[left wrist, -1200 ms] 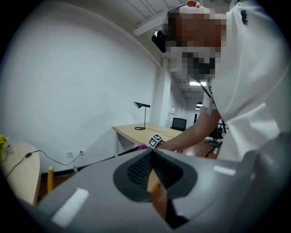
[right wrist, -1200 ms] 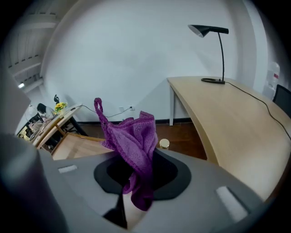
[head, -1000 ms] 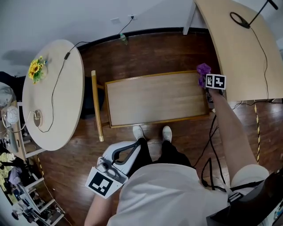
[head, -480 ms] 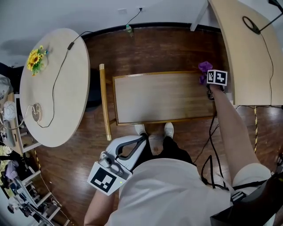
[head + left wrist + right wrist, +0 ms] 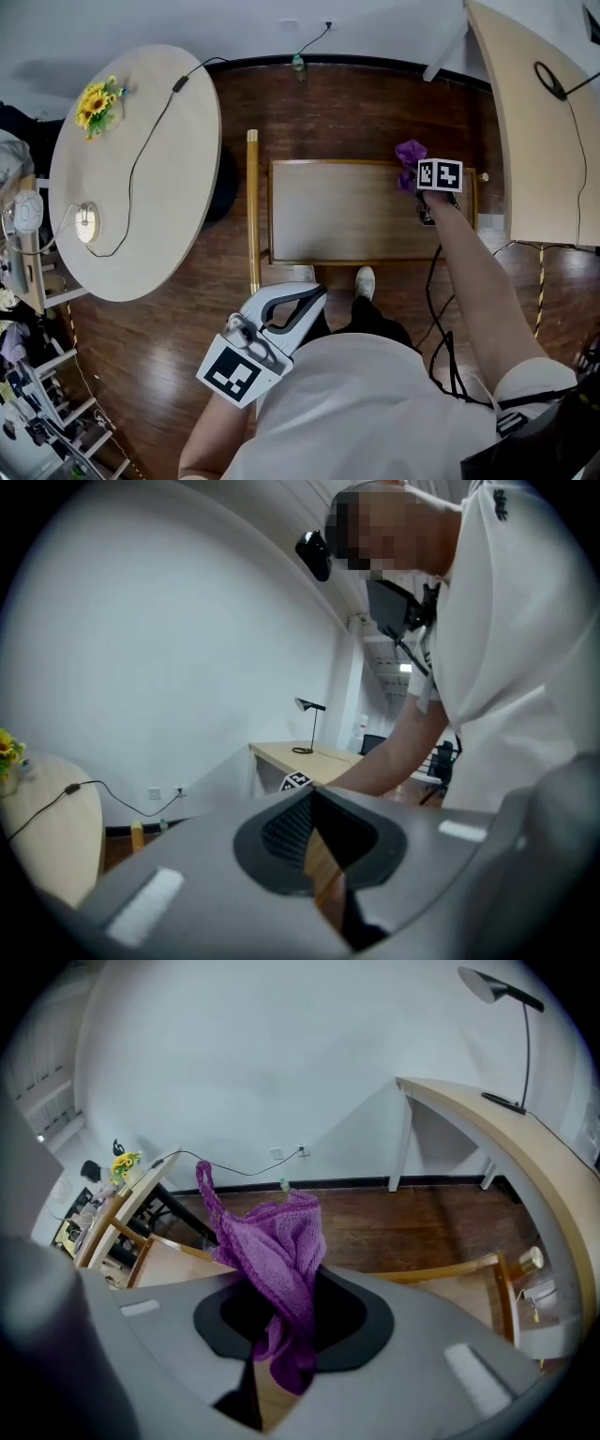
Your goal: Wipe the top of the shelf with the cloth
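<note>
Over far right corner of shelf (image 5: pixel 356 211), found right tongs (image 5: pixel 416 185) clenched on purple cloth (image 5: pixel 409 153), left tongs (image 5: pixel 312 292) shut and empty; recommended pressing cloth flat, sweeping leftward.

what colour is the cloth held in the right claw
Purple. The cloth shows best in the right gripper view.

My head camera looks steeply down on the shelf (image 5: pixel 356 211) from high above. The right gripper (image 5: pixel 292 1330) camera sits close over the shelf's right end; the left gripper (image 5: pixel 317 841) camera tilts up toward the wall (image 5: pixel 169 667).
</note>
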Available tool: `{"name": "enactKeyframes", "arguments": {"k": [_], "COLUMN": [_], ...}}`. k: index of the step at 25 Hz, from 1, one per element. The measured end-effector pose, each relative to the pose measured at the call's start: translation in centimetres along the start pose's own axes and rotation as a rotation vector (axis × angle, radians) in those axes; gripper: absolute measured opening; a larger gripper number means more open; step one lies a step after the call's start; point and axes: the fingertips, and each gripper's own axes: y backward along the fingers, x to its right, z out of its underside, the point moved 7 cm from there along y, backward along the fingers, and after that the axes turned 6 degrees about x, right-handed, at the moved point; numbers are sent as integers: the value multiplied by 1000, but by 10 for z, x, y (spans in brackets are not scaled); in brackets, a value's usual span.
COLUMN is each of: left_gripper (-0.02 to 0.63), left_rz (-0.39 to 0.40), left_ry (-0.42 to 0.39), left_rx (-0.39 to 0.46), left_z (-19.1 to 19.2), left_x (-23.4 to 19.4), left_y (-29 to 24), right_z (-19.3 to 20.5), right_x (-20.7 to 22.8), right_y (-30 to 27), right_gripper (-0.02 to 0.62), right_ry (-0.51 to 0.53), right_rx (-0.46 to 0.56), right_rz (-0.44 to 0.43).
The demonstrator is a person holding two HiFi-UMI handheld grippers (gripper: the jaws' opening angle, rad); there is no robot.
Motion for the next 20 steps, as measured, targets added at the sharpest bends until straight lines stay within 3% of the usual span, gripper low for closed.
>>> {"name": "enactKeyframes", "arguments": {"k": [13, 20], "left_gripper": [20, 20], "left_rz": [-80, -108], "left_ry": [25, 33], "left_rx": [24, 27], "left_z": [14, 22], "left_x": [-30, -42], "left_y": [68, 97], "right_z": [-4, -1], "right_x": [-203, -282], "right_y": [-59, -80], "right_gripper": [101, 101], "right_ry": [93, 102], "right_rx": [-57, -84], "right_rz": [-210, -273]}}
